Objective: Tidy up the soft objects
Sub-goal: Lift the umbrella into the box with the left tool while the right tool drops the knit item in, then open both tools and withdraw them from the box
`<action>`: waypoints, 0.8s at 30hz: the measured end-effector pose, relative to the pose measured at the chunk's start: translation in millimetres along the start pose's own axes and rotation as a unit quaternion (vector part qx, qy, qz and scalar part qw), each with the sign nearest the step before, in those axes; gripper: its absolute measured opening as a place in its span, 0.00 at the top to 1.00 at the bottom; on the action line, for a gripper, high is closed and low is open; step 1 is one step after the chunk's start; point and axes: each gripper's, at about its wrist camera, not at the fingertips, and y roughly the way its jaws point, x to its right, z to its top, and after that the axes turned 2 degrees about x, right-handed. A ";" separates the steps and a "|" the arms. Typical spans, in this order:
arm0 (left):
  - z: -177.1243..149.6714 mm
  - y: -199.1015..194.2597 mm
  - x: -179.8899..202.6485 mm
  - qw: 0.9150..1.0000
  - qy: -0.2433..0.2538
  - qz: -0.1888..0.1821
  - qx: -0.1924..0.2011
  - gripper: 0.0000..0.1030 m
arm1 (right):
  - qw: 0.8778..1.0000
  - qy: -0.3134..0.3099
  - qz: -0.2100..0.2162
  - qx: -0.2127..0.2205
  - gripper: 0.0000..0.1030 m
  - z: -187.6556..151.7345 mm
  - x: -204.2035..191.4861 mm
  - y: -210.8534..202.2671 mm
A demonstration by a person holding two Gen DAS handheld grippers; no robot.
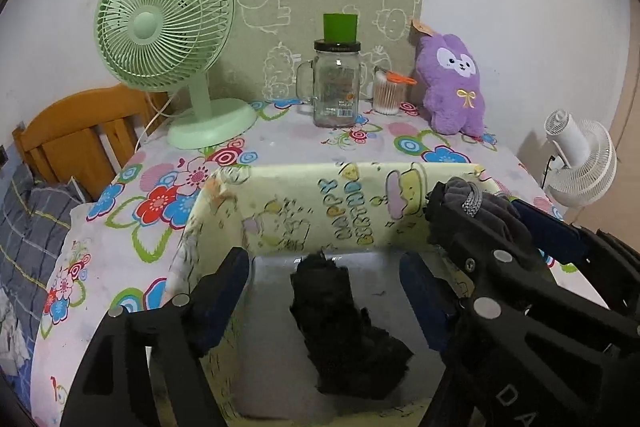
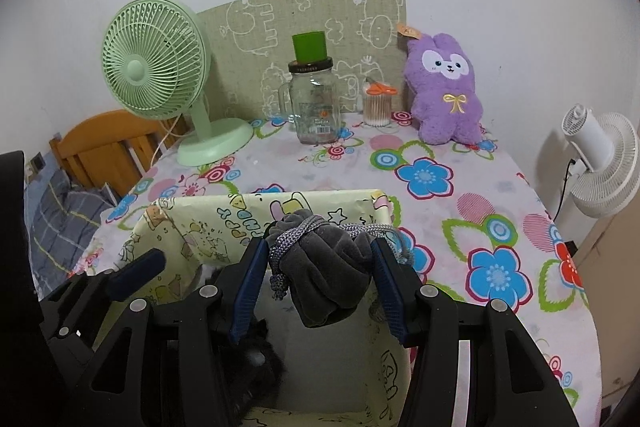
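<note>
A yellow cartoon-print box (image 1: 320,211) stands open on the flowered table; it also shows in the right wrist view (image 2: 188,227). A black fuzzy soft item (image 1: 344,327) lies on its white floor, and shows in the right wrist view (image 2: 252,359). My left gripper (image 1: 324,291) is open and empty above the box, over that item. My right gripper (image 2: 320,267) is shut on a grey velvet drawstring pouch (image 2: 324,267) and holds it above the box; the pouch also shows in the left wrist view (image 1: 476,203). A purple plush bunny (image 2: 442,89) sits at the back right, also in the left wrist view (image 1: 452,83).
At the back stand a green desk fan (image 1: 164,39), a glass mug jar (image 1: 336,87) with a green cup on its lid, and a cotton swab tub (image 1: 388,93). A white fan (image 2: 600,163) stands off the right edge. A wooden bed frame (image 1: 76,135) is left.
</note>
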 end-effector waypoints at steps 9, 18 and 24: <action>1.0 -3.4 -5.0 1.000 -0.008 -0.004 -0.005 0.21 | 1.000 0.006 0.015 -0.010 0.31 2.1 -3.2 2.6; -2.1 -16.9 -5.7 1.000 -0.013 -0.008 -0.013 0.18 | 1.000 0.012 0.012 -0.012 0.23 1.4 -5.1 -11.4; -4.9 -31.5 -2.7 1.000 -0.009 -0.013 -0.009 0.20 | 1.000 0.009 0.000 -0.001 0.16 -0.8 -4.7 -28.0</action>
